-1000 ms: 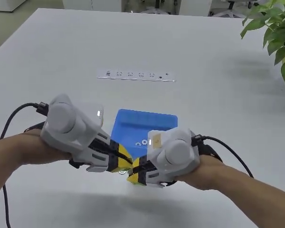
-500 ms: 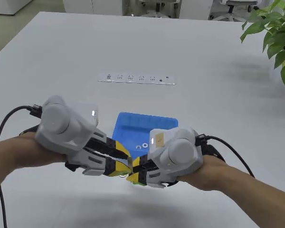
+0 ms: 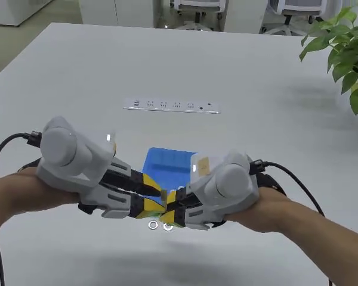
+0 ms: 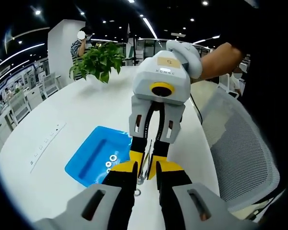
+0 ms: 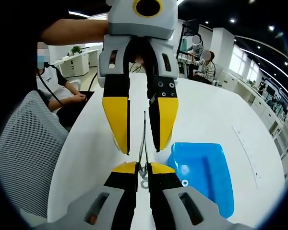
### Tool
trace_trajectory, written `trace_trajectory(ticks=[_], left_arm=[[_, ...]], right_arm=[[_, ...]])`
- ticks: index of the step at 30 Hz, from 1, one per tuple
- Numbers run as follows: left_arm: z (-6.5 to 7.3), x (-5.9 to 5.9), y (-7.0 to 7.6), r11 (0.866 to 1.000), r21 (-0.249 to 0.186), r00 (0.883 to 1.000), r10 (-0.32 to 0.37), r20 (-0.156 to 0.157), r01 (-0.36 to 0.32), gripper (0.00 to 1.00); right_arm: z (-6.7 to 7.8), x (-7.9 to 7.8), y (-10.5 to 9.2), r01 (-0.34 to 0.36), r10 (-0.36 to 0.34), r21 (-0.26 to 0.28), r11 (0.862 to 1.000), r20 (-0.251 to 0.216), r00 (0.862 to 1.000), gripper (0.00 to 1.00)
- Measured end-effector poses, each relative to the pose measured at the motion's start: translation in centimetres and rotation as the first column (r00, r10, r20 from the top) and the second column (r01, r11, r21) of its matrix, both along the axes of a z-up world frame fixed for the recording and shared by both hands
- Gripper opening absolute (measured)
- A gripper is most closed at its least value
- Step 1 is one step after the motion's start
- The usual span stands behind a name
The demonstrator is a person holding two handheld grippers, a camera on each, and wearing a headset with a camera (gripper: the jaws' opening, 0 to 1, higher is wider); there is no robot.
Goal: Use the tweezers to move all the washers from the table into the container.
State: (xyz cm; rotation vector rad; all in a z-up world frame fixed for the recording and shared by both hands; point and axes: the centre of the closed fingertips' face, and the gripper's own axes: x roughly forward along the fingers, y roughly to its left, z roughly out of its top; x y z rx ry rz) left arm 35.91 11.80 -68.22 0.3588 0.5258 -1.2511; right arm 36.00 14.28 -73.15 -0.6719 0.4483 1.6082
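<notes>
**Head view: two tongs nose to nose above loose washers**

Head view puts the left tongs [image 3: 153,199] and the right tongs [image 3: 172,210] tip to tip, low over the pale grey counter [image 3: 256,125]. Each is a grey hand-held body with black jaws tipped in yellow. Just under their tips, two small silver metal ring washers [image 3: 153,224] lie side by side on the counter. Beyond the tongs sits the blue rectangular plastic tray [image 3: 167,161], its near edge hidden behind them.

Between the two tools runs a pair of slim metal tweezers [image 5: 143,139]. In the right gripper view the right tongs stand narrow, closed on the tweezers. The left tongs stand parted, one yellow jaw on each side of the tweezers with a gap showing on both sides.

The left gripper view shows more washers [image 4: 113,157] lying inside the tray, and one loose on the counter close to the tray's corner, near that view's own jaws.

Farther back on the counter lies a long white power strip [image 3: 171,106], well apart from the tray. A leafy green plant [image 3: 346,53] stands at the right edge of the counter.
</notes>
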Motion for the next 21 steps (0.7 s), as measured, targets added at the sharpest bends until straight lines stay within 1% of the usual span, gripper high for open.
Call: trace_trajectory(ticks=[6, 12, 16, 21], left_arm=[[0.0, 0.0, 0.3, 1.0, 0.0, 1.0, 0.018, -0.002, -0.018, 0.25], [0.4, 0.3, 1.0, 0.998, -0.026, 0.998, 0.061, -0.003, -0.061, 0.32], [0.5, 0.4, 1.4, 0.996, -0.035, 0.996, 0.086, -0.005, -0.086, 0.4], [0.4, 0.5, 2.2, 0.993, -0.035, 0.993, 0.115, -0.006, -0.115, 0.47]], right_arm=[[1.0, 1.2, 0.2, -0.003, 0.003, 0.005, 1.0, 0.01, 1.0, 0.08], [1.8, 2.6, 0.5, -0.002, 0.002, 0.015, 1.0, 0.019, 1.0, 0.08], [1.9, 3.4, 0.6, -0.007, 0.007, 0.015, 1.0, 0.026, 1.0, 0.09], [1.9, 4.8, 0.9, -0.009, 0.008, 0.022, 1.0, 0.035, 0.999, 0.09]])
